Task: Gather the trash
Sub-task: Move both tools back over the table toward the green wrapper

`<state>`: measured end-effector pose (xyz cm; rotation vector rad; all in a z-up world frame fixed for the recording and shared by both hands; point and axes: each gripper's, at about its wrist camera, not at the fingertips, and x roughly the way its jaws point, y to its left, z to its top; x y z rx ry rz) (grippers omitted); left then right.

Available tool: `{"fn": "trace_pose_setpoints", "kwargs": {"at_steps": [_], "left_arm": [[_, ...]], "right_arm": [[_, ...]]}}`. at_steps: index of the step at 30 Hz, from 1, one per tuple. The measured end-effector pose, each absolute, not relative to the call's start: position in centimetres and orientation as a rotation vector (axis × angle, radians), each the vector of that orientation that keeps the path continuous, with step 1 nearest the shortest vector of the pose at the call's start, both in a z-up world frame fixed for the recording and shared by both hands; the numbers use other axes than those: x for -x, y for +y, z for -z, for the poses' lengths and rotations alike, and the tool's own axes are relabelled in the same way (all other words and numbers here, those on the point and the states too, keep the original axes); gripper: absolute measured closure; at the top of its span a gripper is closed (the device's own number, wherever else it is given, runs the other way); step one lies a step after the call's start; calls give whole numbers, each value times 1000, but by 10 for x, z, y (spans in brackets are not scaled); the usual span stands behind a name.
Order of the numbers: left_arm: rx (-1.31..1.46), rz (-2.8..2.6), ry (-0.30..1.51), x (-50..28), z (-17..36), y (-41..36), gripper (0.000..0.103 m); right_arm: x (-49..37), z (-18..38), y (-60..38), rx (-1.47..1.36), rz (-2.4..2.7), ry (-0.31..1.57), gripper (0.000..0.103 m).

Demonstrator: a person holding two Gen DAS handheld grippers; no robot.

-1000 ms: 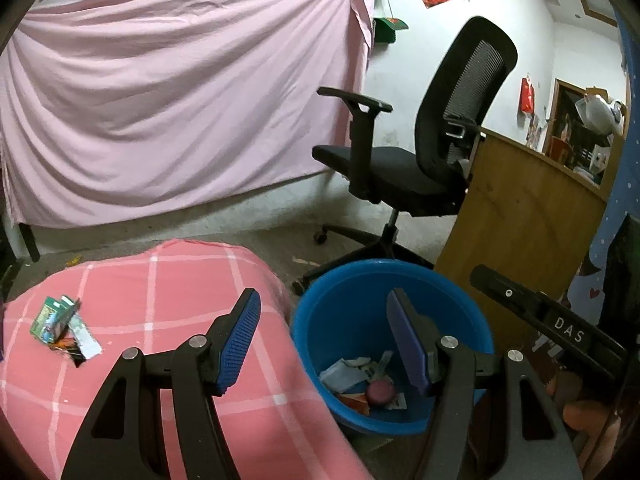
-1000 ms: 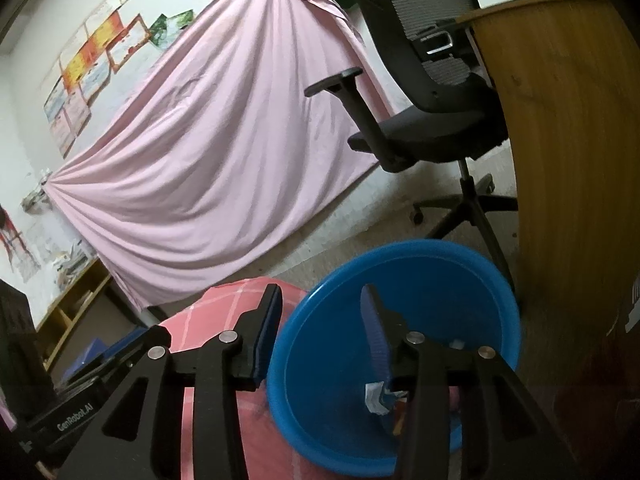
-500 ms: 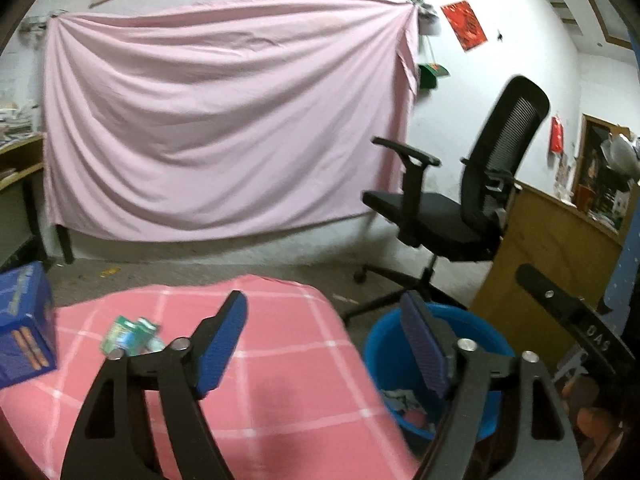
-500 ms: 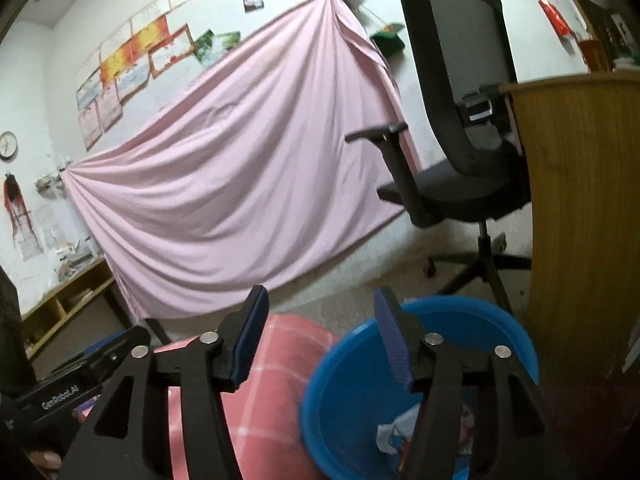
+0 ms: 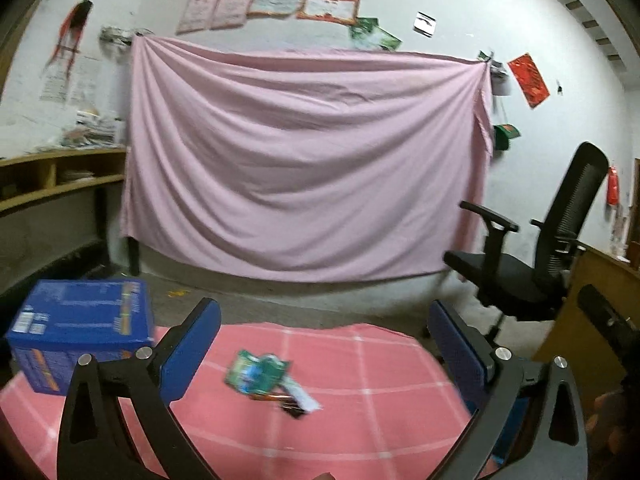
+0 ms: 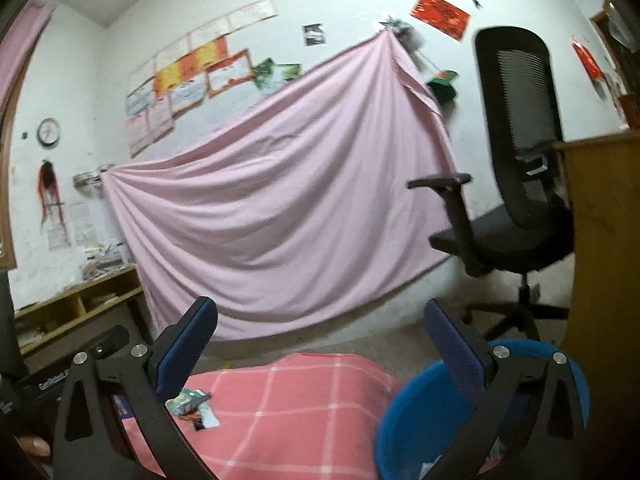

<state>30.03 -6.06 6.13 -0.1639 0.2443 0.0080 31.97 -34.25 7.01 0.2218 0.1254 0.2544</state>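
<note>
the left tool (image 5: 324,344) hangs above the table (image 5: 360,440) with its jaws spread wide and nothing between the blue pads (image 5: 188,354). seen through that gap, a small heap of trash (image 5: 266,380), green and blue wrappers with a white scrap and something dark under them, lies on the pink checked cloth near the middle of the table, a little blurred. a blue box (image 5: 80,334) stands on the far left part of the table, well apart from the trash. the right tool (image 6: 320,344) is also gaping, empty, held above the near edge of the same table (image 6: 300,408). in the right wrist view the trash (image 6: 192,404) shows just beside the left finger, low on the left side of the cloth, and the blue bin (image 6: 404,420) sits off the right end of the table, partly hidden behind the right finger; a few pale scraps show at its bottom but they are too hidden to name. behind everything a pink sheet (image 5: 304,168) hangs across the wall, with a black office chair (image 5: 536,248) to its right and a wooden panel (image 6: 604,240) beside the chair. a wooden shelf (image 5: 52,180) with stacked papers runs along the left wall. part of the right tool's body pokes into the left wrist view at the far right edge.
</note>
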Motion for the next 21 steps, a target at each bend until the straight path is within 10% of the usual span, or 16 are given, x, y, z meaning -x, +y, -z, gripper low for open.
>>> {"fn": "trace_pose_setpoints", "kwargs": {"at_steps": [21], "left_arm": [[41, -58, 284, -295, -15, 4, 2]], "right_arm": [[-333, -52, -220, 44, -324, 96, 0]]}}
